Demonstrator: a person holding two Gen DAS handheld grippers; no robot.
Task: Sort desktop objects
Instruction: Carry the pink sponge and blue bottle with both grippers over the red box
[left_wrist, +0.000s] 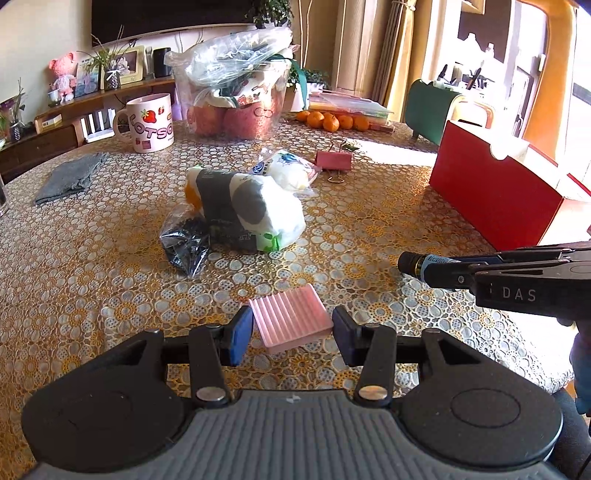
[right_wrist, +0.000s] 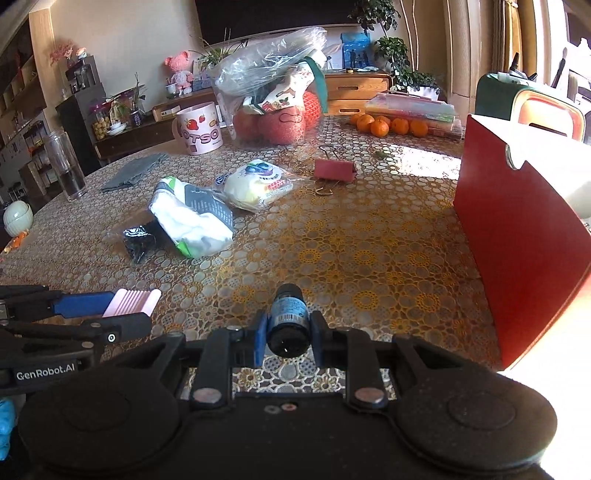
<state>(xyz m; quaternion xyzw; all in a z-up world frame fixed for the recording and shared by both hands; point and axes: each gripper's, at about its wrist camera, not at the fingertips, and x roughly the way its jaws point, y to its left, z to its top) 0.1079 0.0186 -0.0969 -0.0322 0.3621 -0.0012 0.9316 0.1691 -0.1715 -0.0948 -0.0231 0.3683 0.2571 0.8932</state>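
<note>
While sunlight falls across it, the counter (left_wrist: 369, 229) spreads out under its flowered lace cover, the biggest thing before me. At its right edge stands a red box (right_wrist: 517, 229), upright and open at the top. Farther back sits a clear bag of apples (left_wrist: 236, 92), with a strawberry mug (left_wrist: 149, 122) to its left and a row of oranges (left_wrist: 332, 120) to its right. A grey cloth (left_wrist: 70, 177) lies flat near the left edge.

In the middle of the counter lies a white and grey packet (left_wrist: 243, 206), touching a small black bag (left_wrist: 184, 243) on its near side. Just behind it rests a wrapped bun (right_wrist: 255, 182), and beside that a pink binder clip (left_wrist: 333, 161).

My left gripper (left_wrist: 291, 332) holds its jaws partly apart around a ribbed pink block (left_wrist: 291, 319); the pads sit at the block's two sides, lifted off the counter as seen from the right wrist view. My right gripper (right_wrist: 288, 341) has its jaws nearly together, clamped on a small dark bottle (right_wrist: 288, 317) with a blue label, its cap pointing forward above the counter, short of the red box.
</note>
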